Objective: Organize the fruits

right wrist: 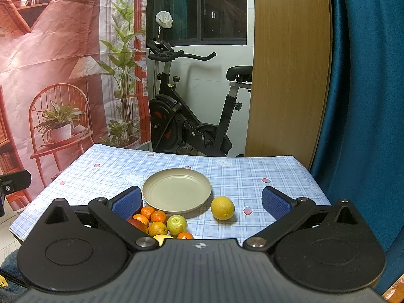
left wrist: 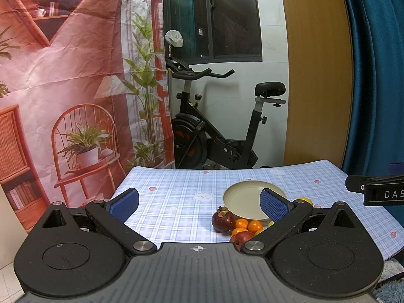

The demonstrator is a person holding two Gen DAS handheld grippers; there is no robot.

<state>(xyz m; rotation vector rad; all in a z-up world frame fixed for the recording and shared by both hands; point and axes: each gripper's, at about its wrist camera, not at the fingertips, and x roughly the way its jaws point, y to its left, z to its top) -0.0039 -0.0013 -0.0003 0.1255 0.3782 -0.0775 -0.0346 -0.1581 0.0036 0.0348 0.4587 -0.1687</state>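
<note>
Fruit: a heap of small oranges (right wrist: 153, 214), a green apple (right wrist: 176, 224), a red apple (right wrist: 137, 224) and a dark mangosteen (left wrist: 223, 220) lies at the near edge of the table (right wrist: 252, 174), touching the plate's near rim; one lemon (right wrist: 222, 207) sits apart, just to the right of the plate
Plate: cream, round, bare (right wrist: 176, 190); in the middle of the table, beyond the heap
Right tool: (right wrist: 201, 201) spread wide, holding nothing; the lemon lies between its fingers, ahead and a little right of centre; the heap sits by its left finger
Left tool: (left wrist: 199, 202) also spread and holding nothing; the heap lies off to its right, partly behind its right finger
Key relation: the lemon is round, so no axis to line up; the right tool looks nearer and better aimed
Surroundings: checked cloth; exercise bike (right wrist: 192, 106) behind
</note>
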